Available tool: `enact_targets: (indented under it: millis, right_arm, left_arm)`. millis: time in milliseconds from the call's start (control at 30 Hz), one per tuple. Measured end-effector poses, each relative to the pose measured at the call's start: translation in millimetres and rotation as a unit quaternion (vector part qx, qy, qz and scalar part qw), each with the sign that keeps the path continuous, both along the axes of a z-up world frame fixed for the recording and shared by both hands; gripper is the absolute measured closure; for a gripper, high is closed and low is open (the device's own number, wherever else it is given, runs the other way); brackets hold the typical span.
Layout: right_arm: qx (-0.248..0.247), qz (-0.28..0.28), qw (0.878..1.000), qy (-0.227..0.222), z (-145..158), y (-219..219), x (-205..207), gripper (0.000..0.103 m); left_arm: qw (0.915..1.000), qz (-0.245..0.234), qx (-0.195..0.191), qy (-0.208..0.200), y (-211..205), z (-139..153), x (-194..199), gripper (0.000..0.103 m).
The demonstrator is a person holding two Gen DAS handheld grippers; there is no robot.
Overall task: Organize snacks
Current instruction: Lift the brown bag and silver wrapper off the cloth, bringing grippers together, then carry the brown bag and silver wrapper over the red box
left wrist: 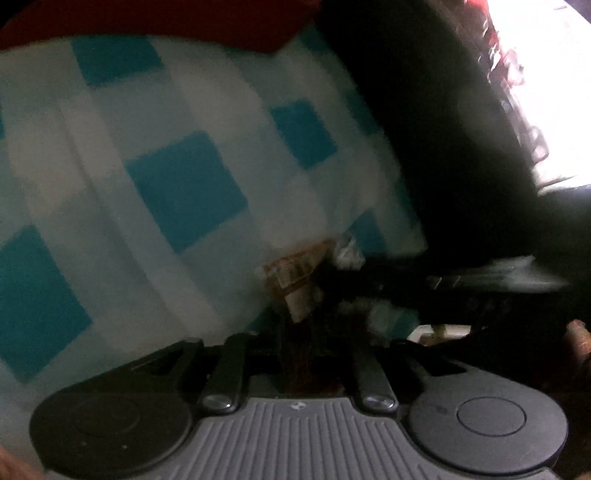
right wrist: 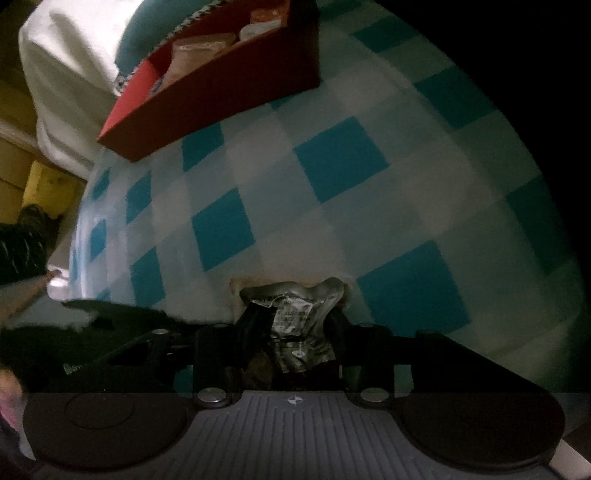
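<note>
The left gripper (left wrist: 306, 295) had its jaws closed on a brownish snack packet (left wrist: 295, 273), which sat just above the blue-checked cloth (left wrist: 177, 184), far from the red box (left wrist: 147, 22) at the top edge of that view. The picture was blurred, so how much of the wrapper sat between the jaws could not be told; a thin pinch on one corner could let it slip out on the way to the box.

The right gripper (right wrist: 291, 325) had its jaws pressed on a crumpled silver packet (right wrist: 295, 317), which stuck out ahead of them and touched or nearly touched the cloth. The red box, with several packets (right wrist: 199, 51) already inside, stood well beyond it, up and to the left. The foil looked slick and squashed, so it could slide free, or tear if squeezed harder. Both grippers were close together, and the black arm of one crossed the other's view, so they could bump each other.
</note>
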State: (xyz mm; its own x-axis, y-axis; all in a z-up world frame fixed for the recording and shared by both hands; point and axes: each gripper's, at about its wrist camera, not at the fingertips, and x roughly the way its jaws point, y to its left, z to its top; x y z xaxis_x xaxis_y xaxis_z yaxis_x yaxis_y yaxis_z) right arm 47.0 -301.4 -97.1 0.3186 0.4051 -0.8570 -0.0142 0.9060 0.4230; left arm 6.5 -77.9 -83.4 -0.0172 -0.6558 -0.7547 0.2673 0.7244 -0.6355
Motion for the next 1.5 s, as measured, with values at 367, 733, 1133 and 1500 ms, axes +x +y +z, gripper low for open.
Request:
enact_targets:
  millis: [367, 733, 1133, 1500]
  right_arm:
    - [0.032, -0.057, 0.998, 0.003, -2.8, -20.8, -2.0, 0.051]
    - [0.038, -0.028, 0.998, -0.052, 23.7, 3.7, 29.4, 0.061]
    - [-0.022, -0.017, 0.998, -0.049, 16.0, -2.5, 30.5, 0.072]
    - [-0.173, 0.069, 0.98, -0.069, 19.3, 50.8, 24.8, 0.045]
  left_arm:
    - [0.9935, 0.099, -0.045, 0.031, -0.4, 12.5, -3.6, 0.098]
    - [0.9903, 0.135, -0.023, -0.025, 37.6, 35.8, 19.4, 0.098]
    - [0.9896, 0.14, -0.002, -0.034, 34.8, 31.9, 25.9, 0.097]
    - [0.9864, 0.14, 0.05, -0.069, 46.7, 37.4, 24.5, 0.094]
